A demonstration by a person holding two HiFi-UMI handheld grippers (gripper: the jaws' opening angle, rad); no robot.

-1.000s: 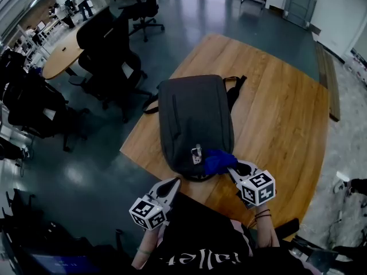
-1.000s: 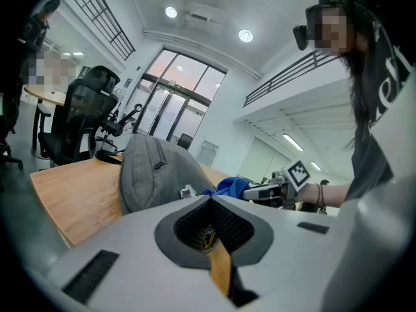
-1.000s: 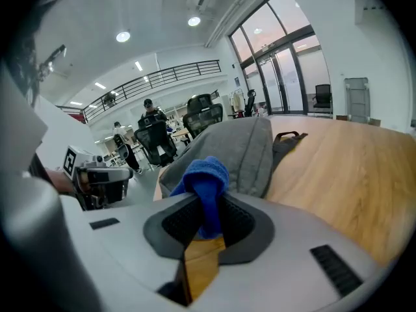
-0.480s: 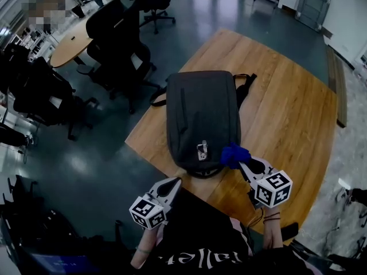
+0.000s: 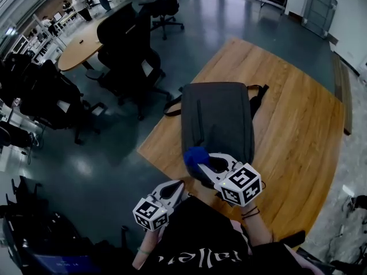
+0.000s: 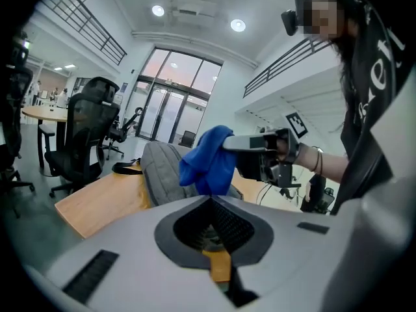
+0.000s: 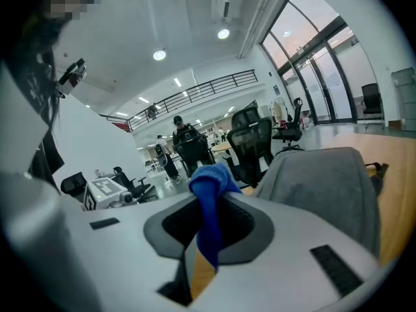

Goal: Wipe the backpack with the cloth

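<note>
A dark grey backpack (image 5: 218, 122) lies flat on the wooden table (image 5: 298, 125), its straps at the far end. My right gripper (image 5: 199, 165) is shut on a bunched blue cloth (image 5: 194, 154), held at the backpack's near left corner. In the right gripper view the cloth (image 7: 209, 200) sticks out between the jaws, with the backpack (image 7: 325, 174) to the right. My left gripper (image 5: 178, 184) hangs shut and holds nothing, off the table's near edge. Its view shows the cloth (image 6: 205, 158) and the right gripper (image 6: 224, 145) in front of the backpack (image 6: 162, 171).
Black office chairs (image 5: 129, 50) stand on the floor left of the table. An oval wooden table (image 5: 77, 44) is farther back, with people standing beyond it. The table's left edge (image 5: 152, 139) runs close to the backpack.
My right gripper has carried the cloth leftward, from the backpack's near right corner to its near left corner. The left gripper has stayed where it was.
</note>
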